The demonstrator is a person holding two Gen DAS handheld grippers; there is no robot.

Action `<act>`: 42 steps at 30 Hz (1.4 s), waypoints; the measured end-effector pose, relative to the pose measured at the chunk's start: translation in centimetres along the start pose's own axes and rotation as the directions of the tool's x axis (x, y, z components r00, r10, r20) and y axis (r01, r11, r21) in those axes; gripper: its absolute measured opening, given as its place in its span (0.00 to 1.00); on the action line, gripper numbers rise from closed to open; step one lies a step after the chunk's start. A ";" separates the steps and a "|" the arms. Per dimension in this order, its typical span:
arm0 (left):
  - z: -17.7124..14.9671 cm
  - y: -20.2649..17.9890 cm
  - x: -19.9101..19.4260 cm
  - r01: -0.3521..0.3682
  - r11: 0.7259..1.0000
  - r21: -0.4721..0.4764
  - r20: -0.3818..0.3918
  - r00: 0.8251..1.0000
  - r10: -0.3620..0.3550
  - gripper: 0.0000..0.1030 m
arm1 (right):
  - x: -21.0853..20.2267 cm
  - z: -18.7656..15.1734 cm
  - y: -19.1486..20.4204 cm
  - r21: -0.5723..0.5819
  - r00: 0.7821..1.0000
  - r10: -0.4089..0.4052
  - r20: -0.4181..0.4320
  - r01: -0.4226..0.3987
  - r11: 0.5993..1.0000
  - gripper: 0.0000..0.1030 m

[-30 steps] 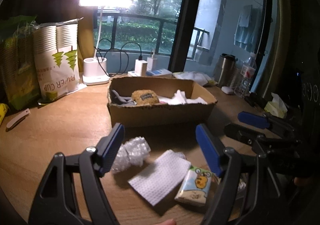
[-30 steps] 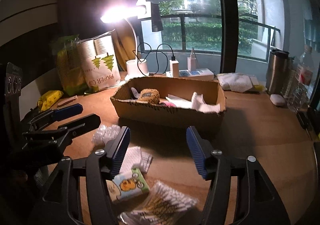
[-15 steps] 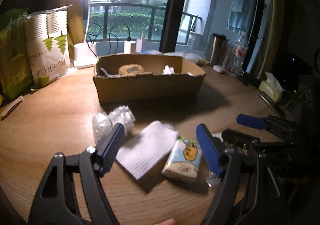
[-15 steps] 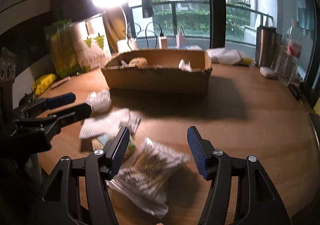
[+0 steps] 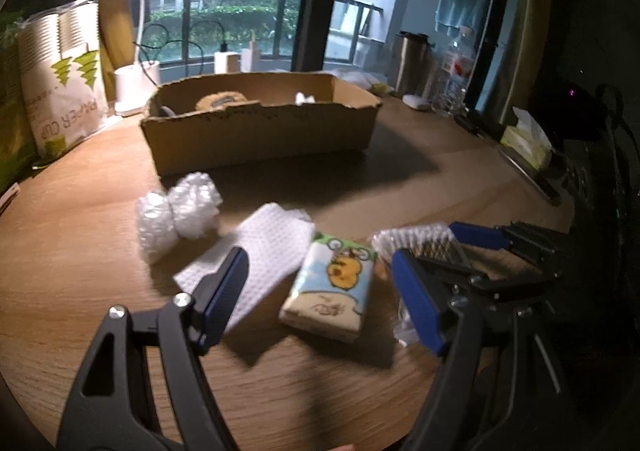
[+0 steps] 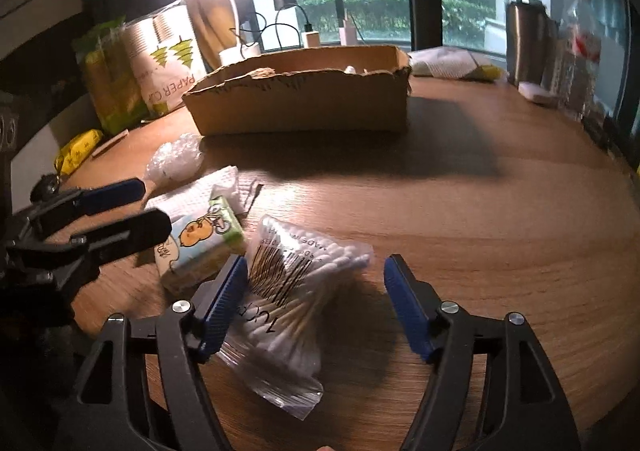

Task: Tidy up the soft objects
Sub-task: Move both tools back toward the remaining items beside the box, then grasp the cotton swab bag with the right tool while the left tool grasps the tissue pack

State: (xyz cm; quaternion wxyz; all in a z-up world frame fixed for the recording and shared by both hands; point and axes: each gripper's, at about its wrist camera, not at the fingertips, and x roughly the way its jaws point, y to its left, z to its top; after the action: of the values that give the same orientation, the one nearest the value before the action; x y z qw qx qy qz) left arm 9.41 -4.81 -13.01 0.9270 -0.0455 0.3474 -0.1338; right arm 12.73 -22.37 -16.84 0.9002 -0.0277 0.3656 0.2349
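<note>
The round wooden table (image 5: 400,187) carries a long, shallow brown cardboard box (image 5: 260,135) with torn edges, the landmark here. A tan fuzzy item (image 5: 218,101) and a bit of white material show over its rim; what else lies inside is hard to tell. In front of the box, toward the cameras, lie the loose soft things: a crumpled clump of clear bubble wrap (image 5: 176,211) closest to it, then a white waffle-textured paper towel (image 5: 264,251), then a small tissue pack printed with a yellow cartoon duck (image 5: 332,287), and a clear plastic bag of cotton swabs (image 6: 288,299) farthest from it.

The left gripper (image 5: 320,291) stands wide apart over the towel and tissue pack, holding nothing. The right gripper (image 6: 316,299) is opening its jaws, the swab bag lying between them ungripped.
</note>
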 end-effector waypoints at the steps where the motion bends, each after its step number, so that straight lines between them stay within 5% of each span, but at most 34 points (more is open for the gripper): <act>1: 0.0 -0.1 0.3 0.010 1.000 -0.003 -0.010 1.000 -0.010 0.73 | -0.1 -0.1 -0.2 -0.002 1.000 -0.006 0.004 0.006 1.000 0.71; 16: -1.1 -2.3 3.4 0.021 0.995 0.102 -0.102 0.995 -0.011 0.72 | -1.5 -0.7 -3.4 0.045 0.998 -0.059 0.029 0.058 0.997 0.69; 18: -1.2 -2.5 3.5 0.024 0.993 0.112 -0.106 0.994 -0.012 0.53 | -1.5 -0.7 -3.2 0.036 0.998 -0.050 0.033 0.048 0.998 0.65; 23: -1.3 -2.5 3.5 0.033 0.993 0.112 -0.115 0.993 -0.020 0.47 | -1.6 -0.8 -2.6 0.023 0.999 -0.022 0.046 0.021 1.000 0.49; 28: -1.0 -2.4 2.7 0.039 0.994 0.105 -0.090 0.995 -0.030 0.47 | -2.0 -0.5 -2.1 0.008 0.998 -0.010 0.060 0.010 1.000 0.38; 42: 1.6 -1.9 0.2 0.029 0.996 0.081 0.017 0.999 -0.030 0.47 | -3.8 2.8 -1.2 -0.034 0.990 -0.013 0.140 0.018 0.999 0.35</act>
State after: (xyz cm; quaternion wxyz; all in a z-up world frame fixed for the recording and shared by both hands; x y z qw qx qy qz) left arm 10.16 -6.67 -11.57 0.9292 -0.0142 0.3324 -0.1611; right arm 12.73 -24.37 -12.43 0.9248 -0.0299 0.2971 0.2357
